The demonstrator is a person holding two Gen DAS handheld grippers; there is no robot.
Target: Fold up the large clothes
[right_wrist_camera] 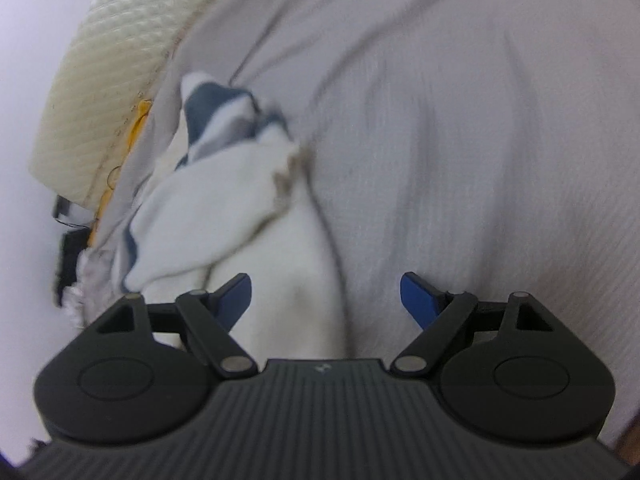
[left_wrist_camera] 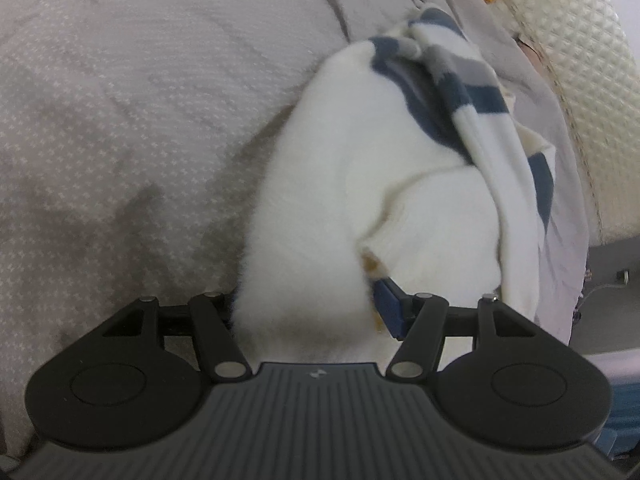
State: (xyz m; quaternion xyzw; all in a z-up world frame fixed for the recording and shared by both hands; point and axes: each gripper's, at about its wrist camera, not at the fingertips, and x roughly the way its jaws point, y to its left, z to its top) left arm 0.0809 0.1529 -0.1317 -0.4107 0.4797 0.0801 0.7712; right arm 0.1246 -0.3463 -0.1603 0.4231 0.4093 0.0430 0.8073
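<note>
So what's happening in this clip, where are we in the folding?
A person with a handheld tool in each hand is working on a fluffy white garment with navy and grey stripes, bunched up on a pale grey patterned bedspread. The left tool has the white fabric between its fingers, though the cloth hides whether it is clamped. The right tool is open, with a strip of the garment lying between its blue fingertips. No neat fold shows yet.
</note>
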